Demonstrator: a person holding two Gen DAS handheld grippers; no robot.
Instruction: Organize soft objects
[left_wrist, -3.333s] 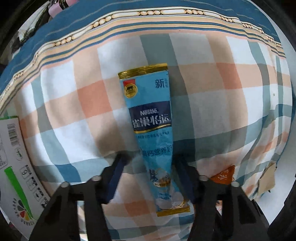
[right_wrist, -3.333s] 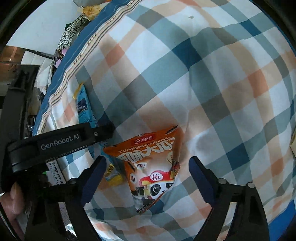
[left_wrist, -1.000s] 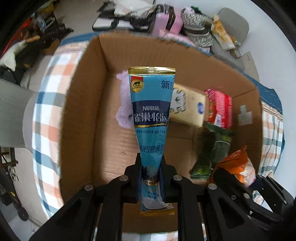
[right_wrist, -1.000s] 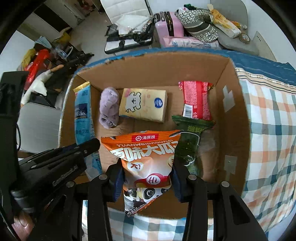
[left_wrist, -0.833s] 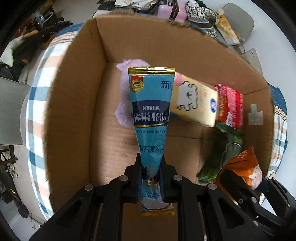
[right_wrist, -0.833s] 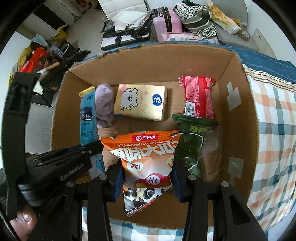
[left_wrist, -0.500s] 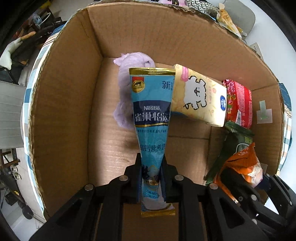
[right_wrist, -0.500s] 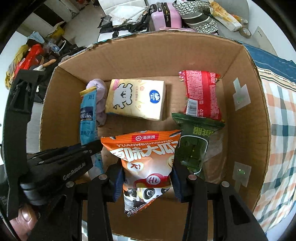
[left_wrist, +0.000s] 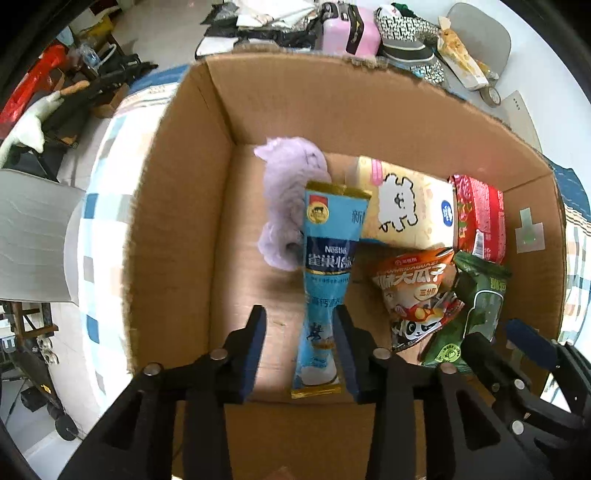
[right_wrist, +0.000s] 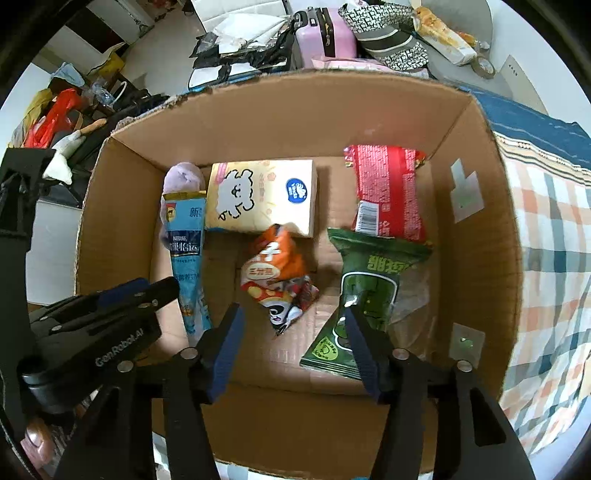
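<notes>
Left hand-held gripper (left_wrist: 299, 347): jaws spread, blue Nestle sachet (left_wrist: 325, 280) lying loose between the fingers, inside the cardboard box (left_wrist: 177, 221), its top end overlapping the purple plush (left_wrist: 284, 192). Right hand-held gripper (right_wrist: 293, 347): jaws spread wide, holding nothing. Orange snack bag (right_wrist: 277, 273) lies on the box floor just ahead of its fingers, between them. Green packet (right_wrist: 365, 291) sits beside the right finger; yellow tissue pack (right_wrist: 258, 199) and red packet (right_wrist: 388, 192) lie farther in.
</notes>
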